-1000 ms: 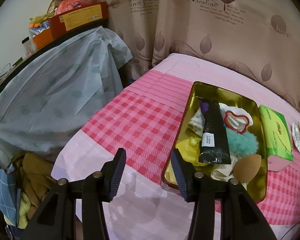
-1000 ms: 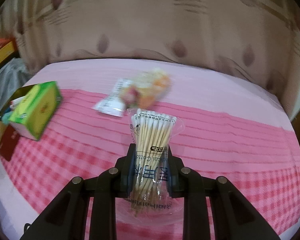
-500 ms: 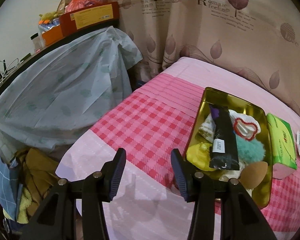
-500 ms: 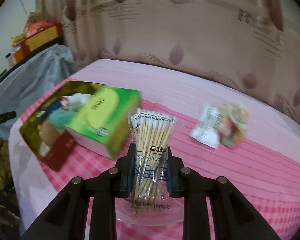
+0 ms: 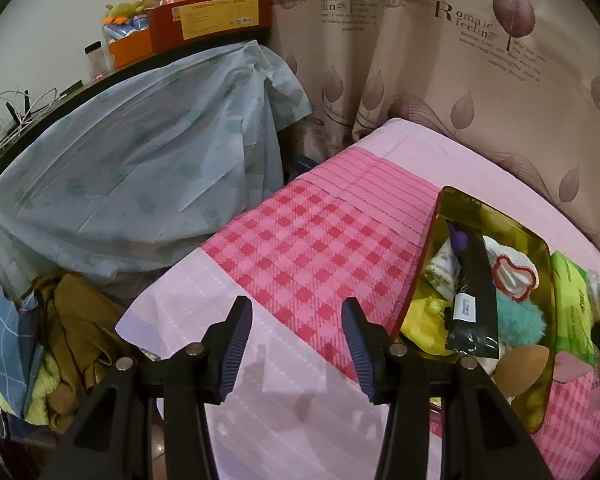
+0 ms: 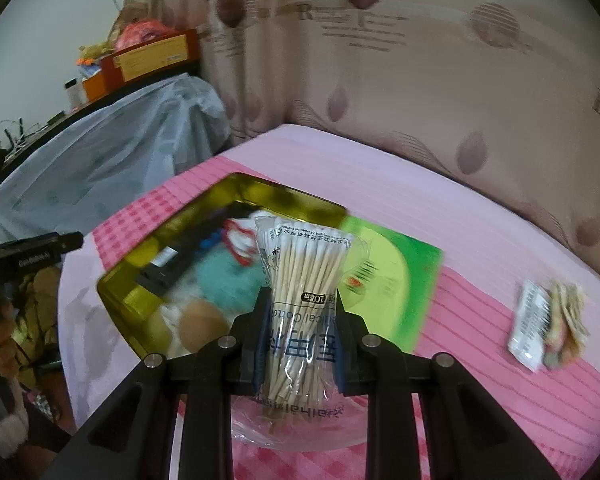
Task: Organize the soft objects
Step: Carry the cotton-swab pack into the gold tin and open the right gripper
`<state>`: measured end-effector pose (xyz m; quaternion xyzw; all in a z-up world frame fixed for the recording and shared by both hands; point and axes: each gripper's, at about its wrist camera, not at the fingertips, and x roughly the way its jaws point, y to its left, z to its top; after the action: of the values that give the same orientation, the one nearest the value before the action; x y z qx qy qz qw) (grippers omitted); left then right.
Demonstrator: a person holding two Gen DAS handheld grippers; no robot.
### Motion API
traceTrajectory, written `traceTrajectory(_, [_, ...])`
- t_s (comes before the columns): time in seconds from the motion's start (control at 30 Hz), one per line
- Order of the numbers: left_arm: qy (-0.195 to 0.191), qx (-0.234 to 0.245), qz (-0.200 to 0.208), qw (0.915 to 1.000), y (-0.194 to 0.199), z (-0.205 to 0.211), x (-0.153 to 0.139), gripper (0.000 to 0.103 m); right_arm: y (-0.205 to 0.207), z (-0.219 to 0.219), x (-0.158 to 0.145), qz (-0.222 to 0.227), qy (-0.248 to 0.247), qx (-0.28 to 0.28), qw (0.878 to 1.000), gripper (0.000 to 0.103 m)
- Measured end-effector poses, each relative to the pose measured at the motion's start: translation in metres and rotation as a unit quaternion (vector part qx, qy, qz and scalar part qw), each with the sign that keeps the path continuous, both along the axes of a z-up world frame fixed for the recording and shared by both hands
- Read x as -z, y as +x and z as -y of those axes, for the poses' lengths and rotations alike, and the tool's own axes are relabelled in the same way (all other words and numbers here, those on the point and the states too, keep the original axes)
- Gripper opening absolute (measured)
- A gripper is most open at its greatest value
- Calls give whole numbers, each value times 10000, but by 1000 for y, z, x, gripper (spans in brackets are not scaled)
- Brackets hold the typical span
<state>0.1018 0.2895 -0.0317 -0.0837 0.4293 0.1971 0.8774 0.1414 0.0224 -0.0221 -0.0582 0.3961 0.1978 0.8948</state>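
My right gripper (image 6: pixel 300 312) is shut on a clear bag of cotton swabs (image 6: pixel 305 276), held upright above the bed, just in front of the gold tin tray (image 6: pixel 120 280). The tray (image 5: pixel 428 240) holds a black packet (image 5: pixel 474 292), a teal fluffy puff (image 5: pixel 520 318), a tan sponge (image 5: pixel 520 364), a yellow item (image 5: pixel 420 320) and a red-rimmed white piece (image 5: pixel 514 274). My left gripper (image 5: pixel 296 340) is open and empty over the pink checked bedcover, left of the tray.
A green tissue pack (image 6: pixel 392 276) lies right of the tray. A small packet of round pads (image 6: pixel 548 324) lies further right. A covered table (image 5: pixel 132 184) and a clothes pile (image 5: pixel 72 340) stand left of the bed. A curtain (image 5: pixel 460 60) hangs behind.
My right gripper has swung left with the cotton swabs, from over the tissue pack to in front of the tray. My left gripper has shifted left, away from the tray.
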Motion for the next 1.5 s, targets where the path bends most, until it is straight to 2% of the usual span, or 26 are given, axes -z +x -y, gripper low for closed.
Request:
traceTrajectory(0.3, [10,-30,-34,10000,1,-3,2,48,23,-62,15,-159,-41,-408,9990,23])
traceTrajectory(0.57, [34,-5,-74,10000,2,-3,3,47,43,-89,35,-338,-241,-522,9978,23])
traceTrajectory(0.7, [45,23,-107,9999,3,-2,4,47,47,-95,38,-376,-253,-578,9973,28])
traceTrajectory(0.77, [39,23,-104,9999,3,-2,4,48,47,-96,40,-371,-253,-577,9973,31])
traceTrajectory(0.87, [50,26,-110,9999,4,0,4,48,45,-95,40,-387,-152,-584,9974,42])
traceTrajectory(1.17, [106,93,-116,9998,7,4,5,48,28,-80,24,-232,145,-574,9980,60])
traceTrajectory(1.5, [124,95,-116,9998,8,5,6,48,2,-28,1,-29,412,-336,9986,65])
